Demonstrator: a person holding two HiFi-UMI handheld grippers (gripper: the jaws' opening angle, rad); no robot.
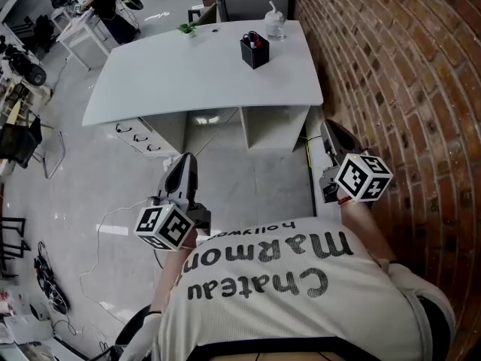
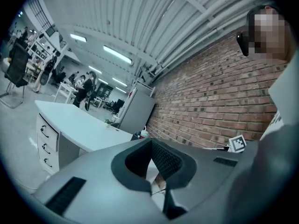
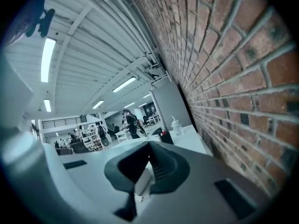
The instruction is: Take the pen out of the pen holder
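A black pen holder (image 1: 255,51) with pens (image 1: 252,38) standing in it sits near the far right of the white desk (image 1: 180,77). In the right gripper view the pen holder (image 3: 164,136) shows small beyond the jaws. I stand well back from the desk. Over the floor at my left, the left gripper (image 1: 186,161) has its jaws together and empty. My right gripper (image 1: 329,127) hangs beside the brick wall, jaws shut on nothing. Both grippers point toward the desk, far short of the holder. The left gripper (image 2: 150,142) and right gripper (image 3: 149,144) tips meet in their own views.
A clear lidded cup (image 1: 275,25) stands behind the holder and a small green thing (image 1: 186,28) lies at the desk's far edge. A brick wall (image 1: 406,74) runs along the right. Drawers (image 1: 140,137) sit under the desk's left end; cables (image 1: 113,216) trail on the floor.
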